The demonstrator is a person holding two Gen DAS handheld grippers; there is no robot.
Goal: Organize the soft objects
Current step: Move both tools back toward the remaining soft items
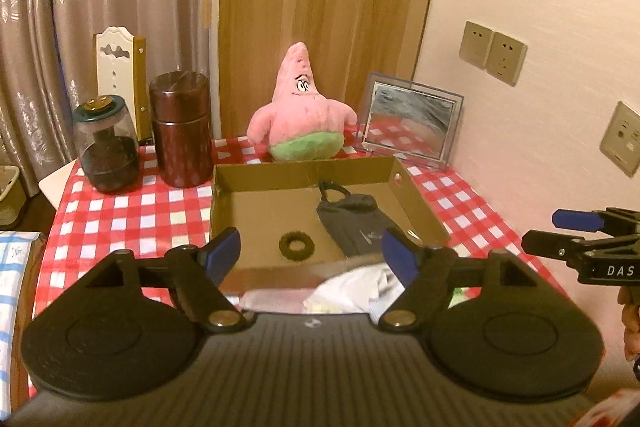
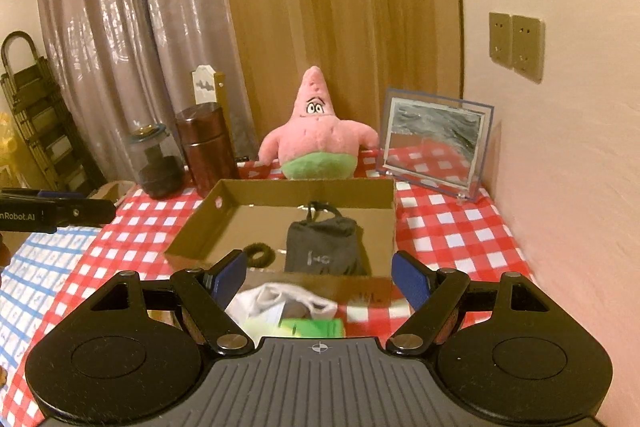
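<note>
A shallow cardboard box (image 1: 256, 171) (image 2: 248, 187) stands on the red checked tablecloth. Inside lie a dark grey pouch (image 1: 352, 223) (image 2: 322, 243) and a dark hair scrunchie (image 1: 297, 245) (image 2: 260, 251). A pink starfish plush (image 1: 300, 111) (image 2: 318, 131) sits upright behind the box. A white cloth with something green (image 1: 356, 289) (image 2: 288, 307) lies just in front of the box. My left gripper (image 1: 310, 255) is open and empty above the box's near edge. My right gripper (image 2: 320, 275) is open and empty over the white cloth.
A brown canister (image 1: 182, 131) (image 2: 208, 147) and a glass jar (image 1: 106, 147) (image 2: 156, 163) stand at the back left. A clear picture frame (image 1: 410, 121) (image 2: 434, 143) stands at the back right by the wall. A blue-checked cloth (image 2: 44, 267) lies at the left.
</note>
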